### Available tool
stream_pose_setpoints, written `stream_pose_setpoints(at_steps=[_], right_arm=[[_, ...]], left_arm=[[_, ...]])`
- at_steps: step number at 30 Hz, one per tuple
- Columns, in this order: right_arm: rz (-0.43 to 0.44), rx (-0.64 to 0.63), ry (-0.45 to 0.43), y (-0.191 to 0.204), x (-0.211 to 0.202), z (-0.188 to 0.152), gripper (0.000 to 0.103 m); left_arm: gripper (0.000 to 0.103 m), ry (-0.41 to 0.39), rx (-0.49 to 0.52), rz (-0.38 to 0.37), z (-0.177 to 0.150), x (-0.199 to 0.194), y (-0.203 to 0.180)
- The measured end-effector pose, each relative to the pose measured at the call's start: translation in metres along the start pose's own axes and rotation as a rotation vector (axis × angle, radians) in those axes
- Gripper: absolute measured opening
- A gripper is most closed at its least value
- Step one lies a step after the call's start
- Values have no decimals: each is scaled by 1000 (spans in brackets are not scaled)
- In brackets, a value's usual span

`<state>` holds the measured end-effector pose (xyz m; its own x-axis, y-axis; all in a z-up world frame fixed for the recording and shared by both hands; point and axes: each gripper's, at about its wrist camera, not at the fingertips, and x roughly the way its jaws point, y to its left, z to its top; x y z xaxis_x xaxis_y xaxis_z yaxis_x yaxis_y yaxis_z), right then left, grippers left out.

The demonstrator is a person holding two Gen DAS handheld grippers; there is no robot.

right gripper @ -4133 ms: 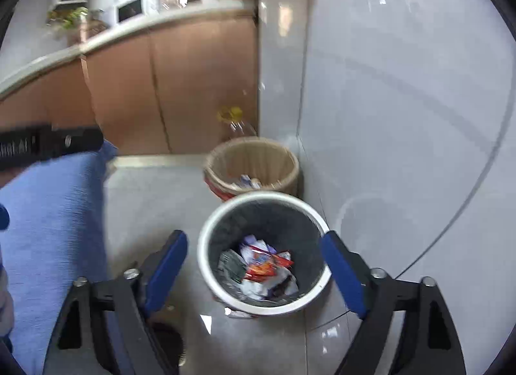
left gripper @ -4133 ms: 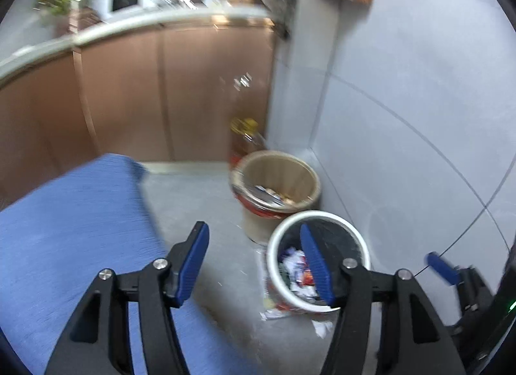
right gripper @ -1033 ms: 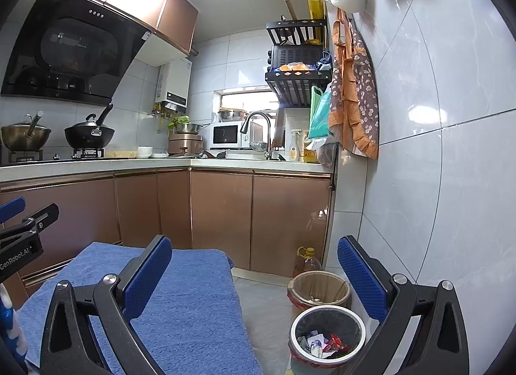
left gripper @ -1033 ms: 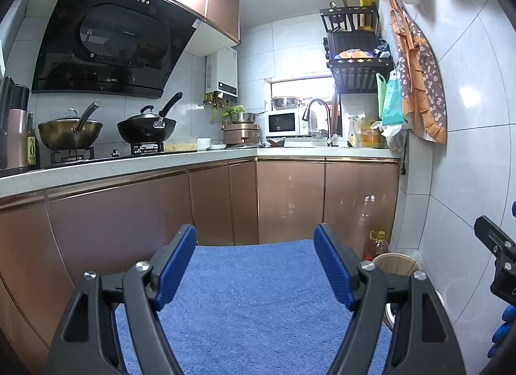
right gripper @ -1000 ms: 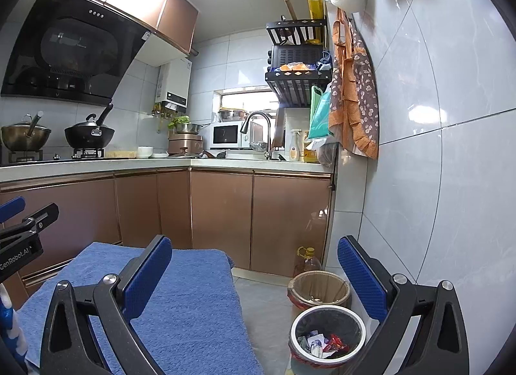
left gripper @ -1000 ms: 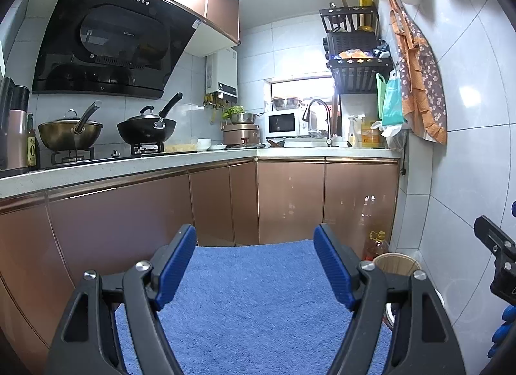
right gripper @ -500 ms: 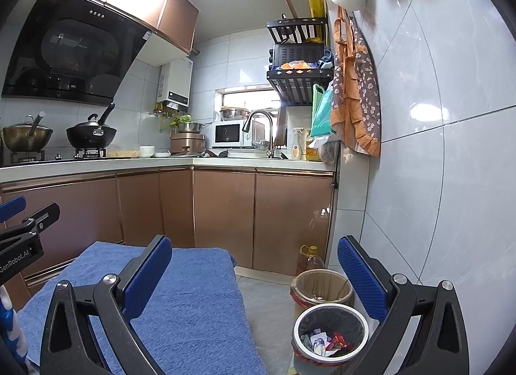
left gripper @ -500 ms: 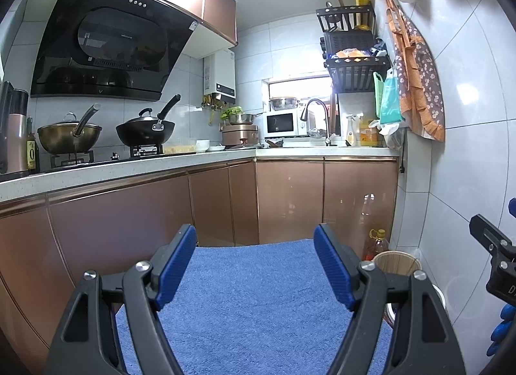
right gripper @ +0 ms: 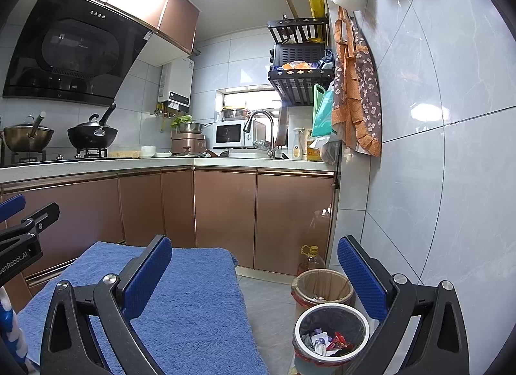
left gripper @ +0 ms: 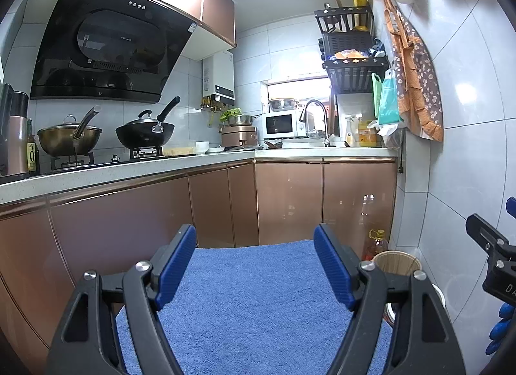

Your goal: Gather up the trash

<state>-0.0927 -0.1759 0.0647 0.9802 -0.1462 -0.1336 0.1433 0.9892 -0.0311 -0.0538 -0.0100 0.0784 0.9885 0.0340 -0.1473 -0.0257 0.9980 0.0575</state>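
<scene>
Both grippers, left and right, gape empty above the blue towel. Past its right edge, the bin of trash stands by the wall.

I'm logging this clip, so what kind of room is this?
A small home kitchen: a wok on a gas stove under a range hood, a sink tap by a microwave, and trash bins on the floor.
</scene>
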Motion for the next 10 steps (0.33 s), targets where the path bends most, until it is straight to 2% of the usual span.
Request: stream_pose_setpoints(at_steps=[10], right_arm=[[-2, 1, -1, 1, 0, 0, 103]], left_arm=[[74, 6, -7, -1, 1, -2, 1]])
